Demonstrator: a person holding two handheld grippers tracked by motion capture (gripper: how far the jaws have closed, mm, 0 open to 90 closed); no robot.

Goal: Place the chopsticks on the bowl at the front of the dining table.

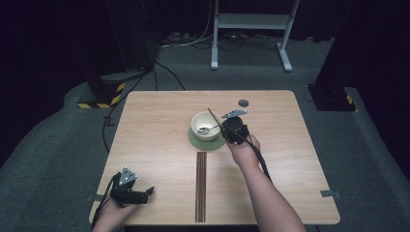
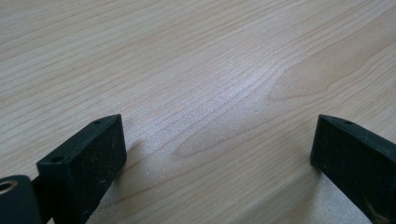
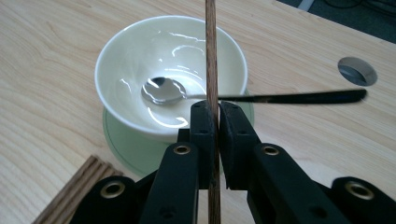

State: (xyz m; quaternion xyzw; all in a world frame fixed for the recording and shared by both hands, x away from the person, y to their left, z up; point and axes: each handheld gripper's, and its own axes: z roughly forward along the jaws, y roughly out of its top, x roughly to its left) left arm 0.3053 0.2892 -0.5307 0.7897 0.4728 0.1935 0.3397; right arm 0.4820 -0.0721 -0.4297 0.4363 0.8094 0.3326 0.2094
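The right gripper (image 3: 213,116) clamps one chopstick (image 3: 211,56) beside the one bowl (image 3: 135,56), which holds one spoon (image 3: 161,89) at mid-desk. Several more chopsticks (image 1: 201,186) lie bundled toward the near edge. The left gripper (image 2: 215,154), jaws apart and holding nothing, sits at the near left corner of the desk (image 2: 187,56).

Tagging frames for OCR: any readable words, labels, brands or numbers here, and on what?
None readable.
Bowl, spoon, green coaster, chopsticks, table: no print.
Right tongs, left tongs: no markings.
Yellow-black hazard stripes on the floor stand base: a pattern, no text.
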